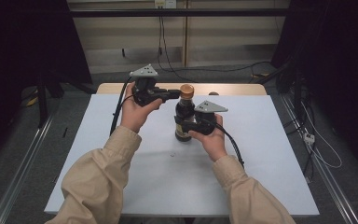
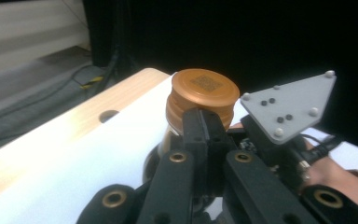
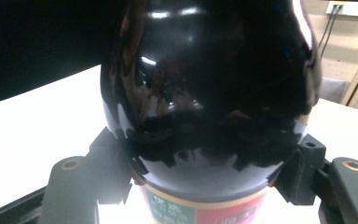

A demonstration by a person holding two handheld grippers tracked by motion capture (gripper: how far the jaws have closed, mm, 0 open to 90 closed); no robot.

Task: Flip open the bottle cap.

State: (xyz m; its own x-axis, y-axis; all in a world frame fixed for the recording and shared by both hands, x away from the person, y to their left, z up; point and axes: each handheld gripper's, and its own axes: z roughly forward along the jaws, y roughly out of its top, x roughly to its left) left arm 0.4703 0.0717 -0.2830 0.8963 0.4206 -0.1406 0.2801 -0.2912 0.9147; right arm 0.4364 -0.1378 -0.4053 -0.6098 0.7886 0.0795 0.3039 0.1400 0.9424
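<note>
A dark sauce bottle (image 1: 183, 116) with an orange cap (image 1: 187, 90) stands upright on the white table top (image 1: 261, 154). My right gripper (image 1: 186, 125) is shut on the bottle's body from the right. In the right gripper view the glossy black bottle (image 3: 209, 84) sits between the two jaws, above its red and green label (image 3: 205, 212). My left gripper (image 1: 175, 94) comes in from the left at cap height, jaws shut together. In the left gripper view the orange cap (image 2: 205, 91) stands just beyond the joined fingertips (image 2: 205, 123), which hold nothing. The right gripper's grey plate (image 2: 289, 105) shows behind.
A wooden strip (image 1: 233, 88) with a round hole (image 2: 108, 115) runs along the table's far edge. A tiny speck (image 1: 172, 153) lies on the white top in front of the bottle. Cables (image 1: 317, 144) and metal rails lie on the floor at both sides.
</note>
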